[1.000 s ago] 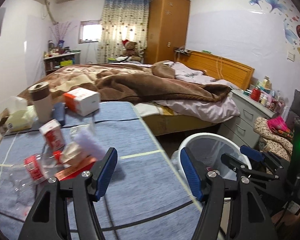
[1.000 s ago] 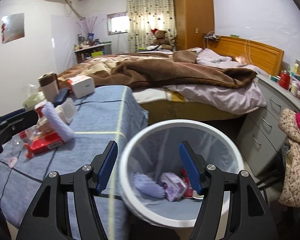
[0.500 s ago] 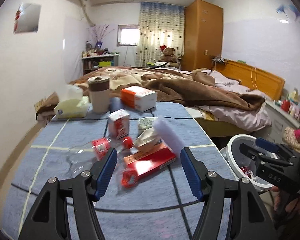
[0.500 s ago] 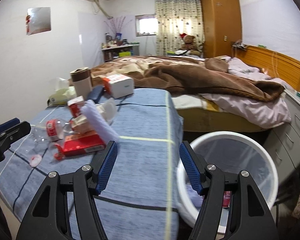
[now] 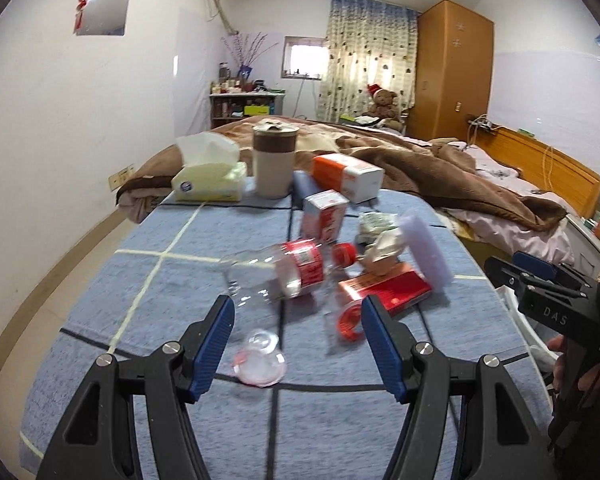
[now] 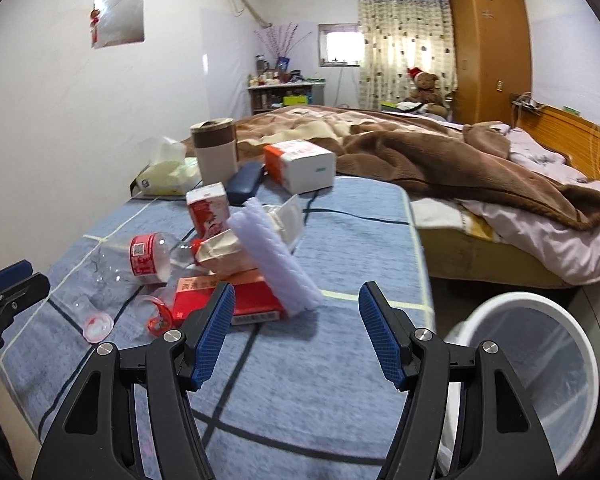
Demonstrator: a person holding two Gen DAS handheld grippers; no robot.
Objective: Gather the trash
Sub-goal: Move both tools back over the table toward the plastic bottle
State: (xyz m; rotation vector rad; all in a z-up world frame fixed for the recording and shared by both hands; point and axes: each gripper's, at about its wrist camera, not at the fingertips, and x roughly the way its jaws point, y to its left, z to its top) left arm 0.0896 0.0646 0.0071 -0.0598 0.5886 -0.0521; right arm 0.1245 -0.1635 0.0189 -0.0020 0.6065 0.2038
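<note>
White-walled bedroom: rumpled bed (image 5: 440, 160), orange wardrobe (image 5: 454, 72), curtained window (image 5: 304, 57) glowing with daylight

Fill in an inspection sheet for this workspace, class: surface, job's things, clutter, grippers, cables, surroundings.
Surface: blue checked tablecloth, bare near its right edge.
Job's things: clear plastic bottle lying down, red carton, lilac foam piece, white bin beside the table.
Clutter: tissue pack, lidded cup, orange-white box.
Grippers: left gripper and right gripper open, empty.
Cables: nothing seen on the table.
Surroundings: bed, wardrobe.
</note>
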